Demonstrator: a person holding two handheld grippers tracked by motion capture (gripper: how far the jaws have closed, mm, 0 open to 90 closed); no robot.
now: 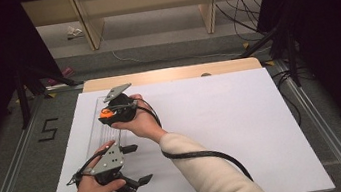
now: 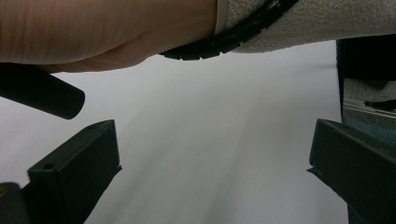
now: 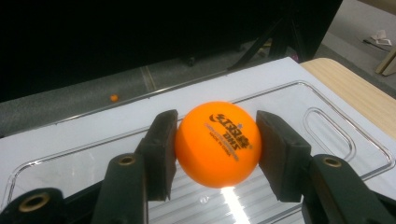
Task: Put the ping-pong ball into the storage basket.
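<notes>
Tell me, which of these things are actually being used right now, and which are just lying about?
In use:
- small orange table-tennis ball, clamped in the right gripper
- clear ridged plastic tray under the ball
- left gripper, open over the white table sheet

Lying about:
- tiny orange ball on the grey floor
- crumpled white scrap on the floor
- black cables

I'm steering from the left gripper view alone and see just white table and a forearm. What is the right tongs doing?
Observer: The right tongs is shut on an orange ball, one pad on each side.
Operator: Over what?
Observer: Over a clear plastic tray lying flat at the table's far left.
Operator: And my left tongs, seen from above?
Observer: The left tongs is open near the white table's front left edge, holding nothing.
</notes>
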